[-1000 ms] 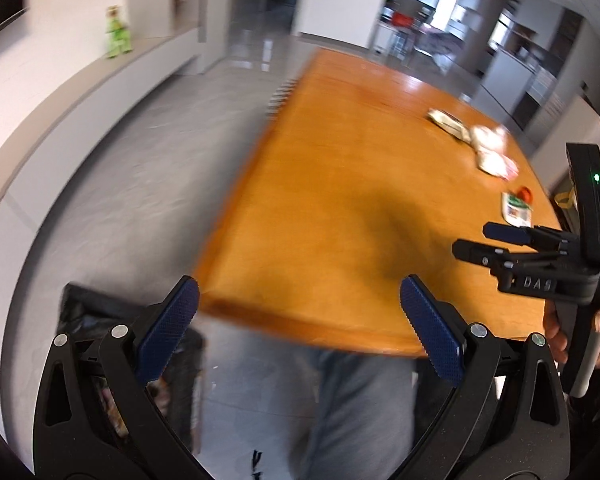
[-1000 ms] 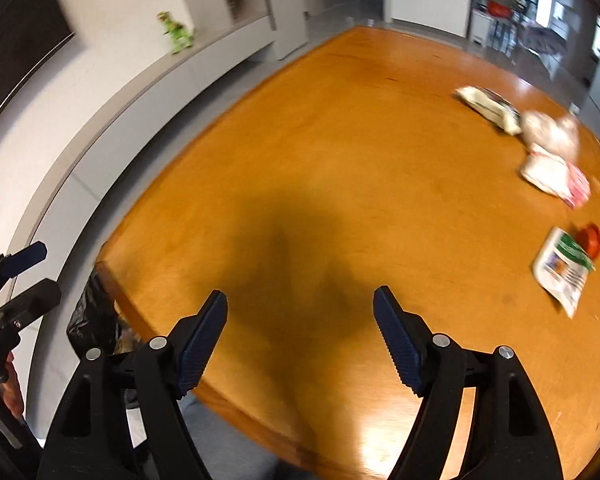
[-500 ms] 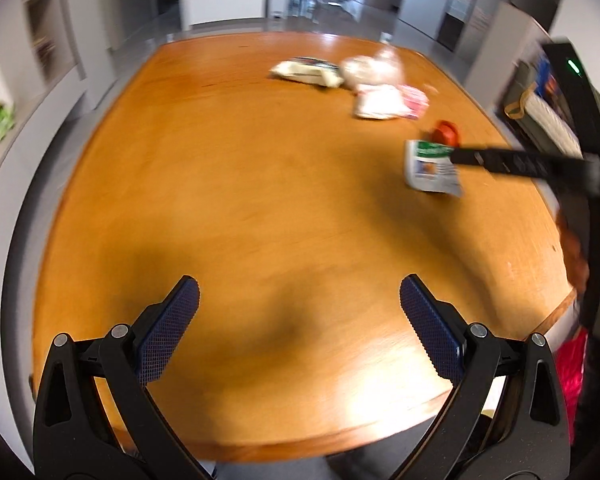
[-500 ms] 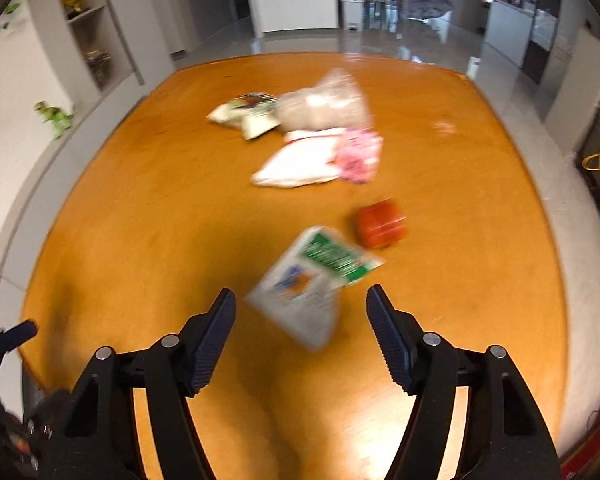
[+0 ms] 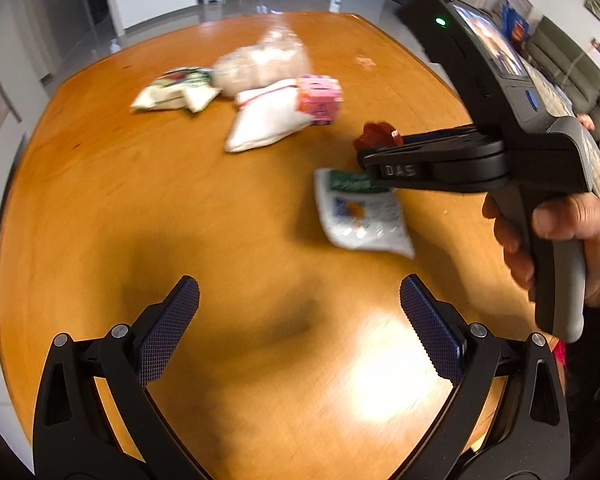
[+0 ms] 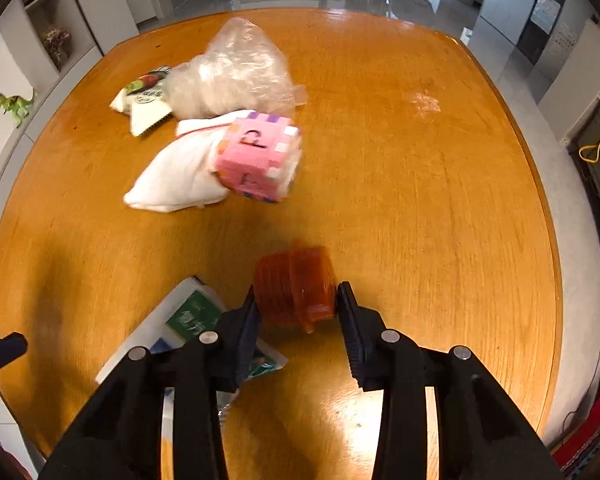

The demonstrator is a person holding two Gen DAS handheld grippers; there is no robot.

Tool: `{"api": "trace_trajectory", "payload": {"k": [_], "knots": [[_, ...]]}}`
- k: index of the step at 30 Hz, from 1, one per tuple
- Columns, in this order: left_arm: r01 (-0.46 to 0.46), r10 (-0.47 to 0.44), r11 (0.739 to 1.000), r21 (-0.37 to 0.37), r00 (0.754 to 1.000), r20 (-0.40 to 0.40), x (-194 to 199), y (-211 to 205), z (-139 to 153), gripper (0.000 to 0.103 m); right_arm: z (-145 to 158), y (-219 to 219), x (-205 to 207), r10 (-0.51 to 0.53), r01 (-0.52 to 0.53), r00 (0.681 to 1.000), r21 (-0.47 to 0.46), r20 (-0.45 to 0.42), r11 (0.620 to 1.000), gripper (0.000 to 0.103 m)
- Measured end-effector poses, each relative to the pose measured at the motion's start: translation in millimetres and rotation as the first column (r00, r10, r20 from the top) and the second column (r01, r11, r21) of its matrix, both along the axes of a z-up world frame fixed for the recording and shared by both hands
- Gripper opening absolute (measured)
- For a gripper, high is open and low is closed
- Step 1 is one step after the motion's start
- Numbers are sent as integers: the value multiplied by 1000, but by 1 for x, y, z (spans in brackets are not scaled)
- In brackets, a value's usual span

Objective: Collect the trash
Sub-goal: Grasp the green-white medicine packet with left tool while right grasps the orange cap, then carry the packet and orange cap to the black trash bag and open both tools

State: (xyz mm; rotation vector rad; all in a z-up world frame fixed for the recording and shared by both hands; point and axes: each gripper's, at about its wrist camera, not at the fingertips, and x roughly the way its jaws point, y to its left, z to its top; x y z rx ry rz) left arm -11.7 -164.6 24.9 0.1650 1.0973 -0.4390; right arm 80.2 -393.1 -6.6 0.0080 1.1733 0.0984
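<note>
I am on the first pickup: my right gripper (image 6: 296, 304), jaws just closing, brackets the red crumpled cup (image 6: 294, 286) toward the table's (image 6: 440, 200) near edge without clearly pinching it, so next comes a firm squeeze, while my left gripper (image 5: 300, 320) hangs wide open, empty.

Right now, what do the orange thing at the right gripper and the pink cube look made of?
Orange thing: looks like translucent ribbed plastic, glossy; light glows through it. Pink cube: looks like matte foam or card with coloured squares; blur leaves it open. Right gripper has just been closing, the orange thing between its jaws.
</note>
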Motion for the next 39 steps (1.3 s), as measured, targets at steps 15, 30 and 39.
{"api": "trace_trajectory", "payload": {"k": [15, 30, 39], "knots": [[84, -92, 994, -72, 990, -110, 49, -55, -34, 50, 2, -56, -49, -101, 101, 995, 145, -6, 984, 39], [-49, 49, 989, -138, 999, -1, -15, 58, -4, 49, 14, 22, -85, 30, -32, 999, 170, 15, 985, 39], [-225, 234, 958, -177, 972, 29, -64, 169, -1, 49, 21, 113, -113, 172, -172, 985, 179, 16, 969, 39]]}}
